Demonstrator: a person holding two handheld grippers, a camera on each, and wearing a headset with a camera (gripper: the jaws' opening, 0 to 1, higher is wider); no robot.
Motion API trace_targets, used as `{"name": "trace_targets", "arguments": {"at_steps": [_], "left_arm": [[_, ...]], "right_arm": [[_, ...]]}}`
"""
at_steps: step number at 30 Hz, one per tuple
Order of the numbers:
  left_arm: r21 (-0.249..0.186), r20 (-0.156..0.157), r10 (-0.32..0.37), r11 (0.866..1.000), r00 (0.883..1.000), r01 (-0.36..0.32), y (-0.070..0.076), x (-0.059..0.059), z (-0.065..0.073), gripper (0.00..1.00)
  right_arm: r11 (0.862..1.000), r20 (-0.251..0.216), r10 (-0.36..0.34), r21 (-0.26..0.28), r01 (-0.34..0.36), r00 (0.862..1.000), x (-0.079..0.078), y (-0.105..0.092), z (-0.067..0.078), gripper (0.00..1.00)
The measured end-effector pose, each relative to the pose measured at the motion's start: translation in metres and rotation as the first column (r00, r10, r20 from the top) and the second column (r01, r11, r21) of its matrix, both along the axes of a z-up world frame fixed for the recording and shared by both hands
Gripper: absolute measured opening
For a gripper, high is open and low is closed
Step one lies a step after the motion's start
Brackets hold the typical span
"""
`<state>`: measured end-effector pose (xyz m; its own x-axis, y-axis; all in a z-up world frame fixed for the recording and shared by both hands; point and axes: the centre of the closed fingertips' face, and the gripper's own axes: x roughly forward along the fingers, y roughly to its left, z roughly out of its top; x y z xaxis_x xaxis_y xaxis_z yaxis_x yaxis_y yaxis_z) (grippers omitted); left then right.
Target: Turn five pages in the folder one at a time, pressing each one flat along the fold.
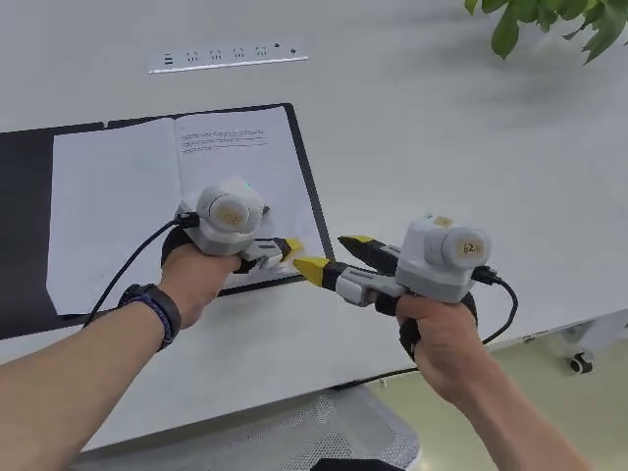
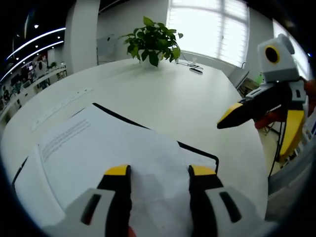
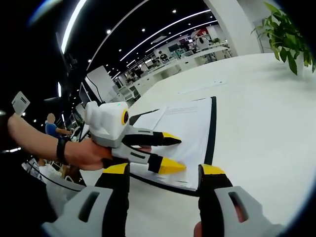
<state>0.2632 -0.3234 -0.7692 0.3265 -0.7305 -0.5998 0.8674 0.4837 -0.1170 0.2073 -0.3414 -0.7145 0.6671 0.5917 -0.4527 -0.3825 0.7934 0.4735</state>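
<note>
A black folder (image 1: 305, 178) lies open on the white table, with white pages (image 1: 118, 206) spread across it; the right page carries a few lines of print at its top. My left gripper (image 1: 285, 253) hovers over the lower right corner of that page (image 2: 108, 143), jaws open with nothing between them. My right gripper (image 1: 332, 253) is just off the folder's right edge, pointing left at the other gripper, also open and empty. In the right gripper view the left gripper (image 3: 172, 153) sits above the page (image 3: 190, 123) near the folder's black border (image 3: 213, 123).
A white power strip (image 1: 228, 56) is set into the table beyond the folder. A green potted plant (image 1: 549, 20) stands at the far right. The table's near edge runs just below my hands. Other desks and a person show in the background.
</note>
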Motion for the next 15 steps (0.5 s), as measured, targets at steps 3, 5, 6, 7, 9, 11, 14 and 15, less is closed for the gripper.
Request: {"name": "trace_targets", "arguments": {"at_steps": [3, 5, 6, 7, 9, 11, 14, 15], "left_arm": [[-0.022, -0.020, 0.021, 1.000, 1.000, -0.021, 0.002, 0.001, 0.001, 0.44], [-0.058, -0.052, 0.046, 0.997, 0.998, -0.049, 0.003, 0.002, 0.002, 0.42], [-0.059, -0.055, 0.049, 0.997, 0.997, -0.052, 0.006, 0.002, 0.001, 0.40], [-0.065, -0.057, 0.049, 0.996, 0.997, -0.053, 0.006, 0.002, 0.002, 0.39], [-0.074, -0.064, 0.055, 0.995, 0.996, -0.060, 0.007, 0.001, 0.002, 0.38], [-0.075, -0.066, 0.058, 0.995, 0.996, -0.063, 0.007, 0.002, 0.000, 0.37], [-0.079, -0.071, 0.062, 0.995, 0.996, -0.068, 0.006, 0.002, 0.000, 0.37], [-0.078, -0.072, 0.062, 0.995, 0.995, -0.068, 0.006, 0.002, -0.001, 0.37]], "right_arm": [[1.000, 0.003, 0.001, 0.008, -0.001, 1.000, 0.010, 0.000, -0.002, 0.54], [1.000, 0.002, -0.002, 0.018, 0.002, 1.000, 0.020, -0.001, -0.005, 0.54], [1.000, 0.001, -0.005, 0.026, 0.005, 1.000, 0.024, -0.001, -0.006, 0.54], [0.999, -0.001, -0.009, 0.038, 0.009, 1.000, 0.030, 0.000, -0.007, 0.54], [0.998, -0.006, -0.010, 0.055, 0.010, 1.000, 0.038, 0.002, -0.010, 0.54], [0.998, -0.018, -0.005, 0.070, 0.006, 1.000, 0.044, 0.006, -0.015, 0.54], [0.996, -0.035, 0.000, 0.091, 0.003, 0.999, 0.051, 0.011, -0.022, 0.54], [0.995, -0.040, 0.004, 0.098, 0.000, 0.999, 0.051, 0.013, -0.024, 0.54]]}}
